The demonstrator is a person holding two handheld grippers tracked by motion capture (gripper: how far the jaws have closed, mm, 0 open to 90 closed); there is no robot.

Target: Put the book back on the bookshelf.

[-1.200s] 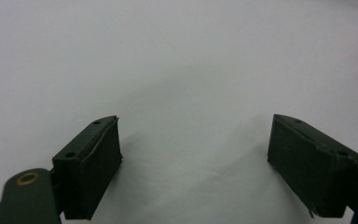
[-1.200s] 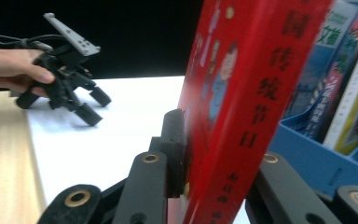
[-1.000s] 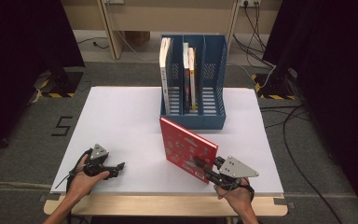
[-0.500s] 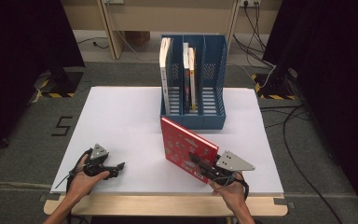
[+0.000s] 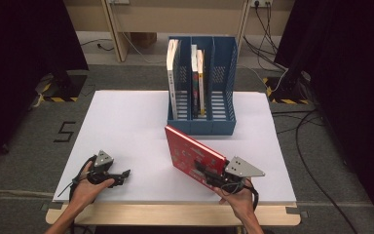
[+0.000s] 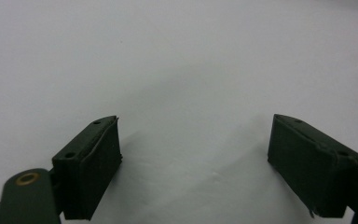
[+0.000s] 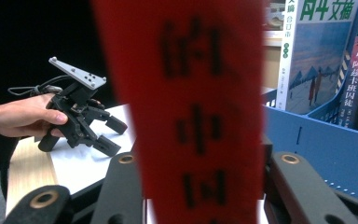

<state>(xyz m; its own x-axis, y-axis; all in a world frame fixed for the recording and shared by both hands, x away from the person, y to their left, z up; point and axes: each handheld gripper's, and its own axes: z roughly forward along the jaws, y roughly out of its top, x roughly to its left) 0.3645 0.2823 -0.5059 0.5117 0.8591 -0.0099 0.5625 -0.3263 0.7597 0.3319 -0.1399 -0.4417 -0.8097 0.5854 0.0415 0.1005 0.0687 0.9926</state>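
Red book (image 5: 193,155) stands tilted on its edge at the front right of the white bench (image 5: 126,126), just in front of the blue file rack (image 5: 214,124). Right gripper (image 5: 209,171) sits at the book's near lower corner; its jaws have just been opening, the book's spine (image 7: 186,116) between them, and from the right gripper view I cannot tell whether the pads press on it. Left gripper (image 5: 121,175) rests on the bench at front left, well apart from the book, jaws apart with nothing between them, bare bench under them (image 6: 191,140). The rack holds upright books (image 5: 173,78) in its left and middle slots.
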